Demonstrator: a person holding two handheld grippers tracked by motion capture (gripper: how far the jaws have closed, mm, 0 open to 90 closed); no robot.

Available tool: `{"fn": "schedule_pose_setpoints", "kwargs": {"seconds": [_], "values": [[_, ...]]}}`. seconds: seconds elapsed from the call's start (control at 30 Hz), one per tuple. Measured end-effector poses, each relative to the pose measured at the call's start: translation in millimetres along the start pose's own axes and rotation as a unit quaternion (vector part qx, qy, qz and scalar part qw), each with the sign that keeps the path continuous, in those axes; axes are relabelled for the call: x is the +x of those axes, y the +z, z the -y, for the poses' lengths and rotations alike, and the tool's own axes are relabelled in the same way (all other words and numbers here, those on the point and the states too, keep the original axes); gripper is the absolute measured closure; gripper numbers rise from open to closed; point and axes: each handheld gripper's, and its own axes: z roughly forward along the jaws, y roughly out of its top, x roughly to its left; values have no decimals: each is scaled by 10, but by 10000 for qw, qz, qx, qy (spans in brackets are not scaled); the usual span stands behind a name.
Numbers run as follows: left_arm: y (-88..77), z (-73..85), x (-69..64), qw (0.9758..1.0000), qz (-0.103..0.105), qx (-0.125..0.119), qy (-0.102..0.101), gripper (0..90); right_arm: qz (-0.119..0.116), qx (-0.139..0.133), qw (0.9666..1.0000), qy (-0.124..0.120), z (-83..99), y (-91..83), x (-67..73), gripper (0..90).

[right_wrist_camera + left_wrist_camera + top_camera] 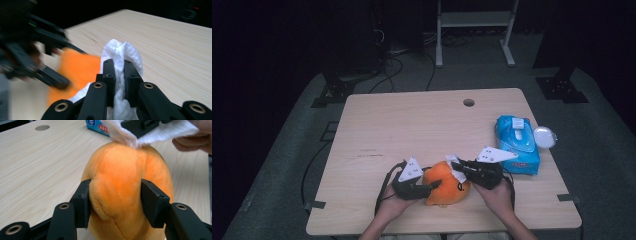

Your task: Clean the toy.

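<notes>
Left gripper (432,187) clamps the orange plush toy (446,184) from its side, pads pressed into the fabric so it bulges between them in the left gripper view, likely to pin it so it can't roll or slide under wiping pressure. Toy sits on the table (412,125) near the front edge, between both hands. Right gripper (457,166) is pinched tight on a folded white wipe (453,161), jaws nearly together with the wad sticking out past the tips, so the cloth and not the hard jaw meets the plush. Wipe touches the top of the toy on the side away from the left gripper, so the two don't collide. Blue wipes pack (517,144) lies at the right edge near the right hand, lid (545,136) flipped open beside it
</notes>
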Motion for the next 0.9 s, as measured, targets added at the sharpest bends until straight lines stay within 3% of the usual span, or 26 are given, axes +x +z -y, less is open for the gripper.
{"fn": "schedule_pose_setpoints", "kwargs": {"seconds": [0.03, 0.13, 0.17, 0.2, 0.23, 0.3, 0.37, 0.4, 0.5, 0.6, 0.67, 0.77, 0.83, 0.9], "values": [[-9, 9, 10, 10000, 29, 9, -38, 473, 93, 38, 9999, 23, 29, -23, -34, 815], [-34, 25, 35, 9998, 148, -17, -131, 456, 62, 2, 9998, 203, 57, -53, -62, 815], [-41, 5, 53, 9995, 221, -55, -205, 406, 70, 1, 9999, 132, 50, -50, -27, 815], [-50, -19, 78, 9989, 289, -130, -333, 221, 61, -13, 10000, 1, 36, -34, 19, 815], [-63, -41, 100, 9983, 287, -246, -435, 191, -67, -68, 9998, -146, 13, 8, 112, 815], [-71, -71, 124, 9979, 261, -331, -484, 212, -144, -93, 9996, -235, 1, 29, 158, 815], [-35, -43, 109, 9991, 245, -149, -301, 346, -111, -89, 9991, -409, -20, 57, 225, 814], [-30, -18, 106, 9990, 275, -157, -302, 415, -121, -67, 9994, -310, 2, 59, 168, 814], [-37, 11, 112, 9995, 224, -87, -190, 447, -125, -52, 9998, -132, 44, 49, 84, 815], [-59, 49, 146, 9994, 211, -81, -263, 453, 85, 17, 10000, -39, 107, -5, 2, 814], [-81, 77, 167, 9993, 204, -72, -320, 455, 91, -2, 10000, 20, 119, -16, -4, 814], [-104, 100, 176, 9995, 166, -46, -281, 460, 61, -68, 9999, -99, 85, -35, 82, 814], [-118, 119, 207, 9993, 159, -25, -328, 465, -103, -145, 9993, -315, 36, -45, 199, 814], [-128, 141, 246, 9990, 191, -35, -414, 467, -147, -142, 9992, -332, 36, -43, 214, 813]]}}
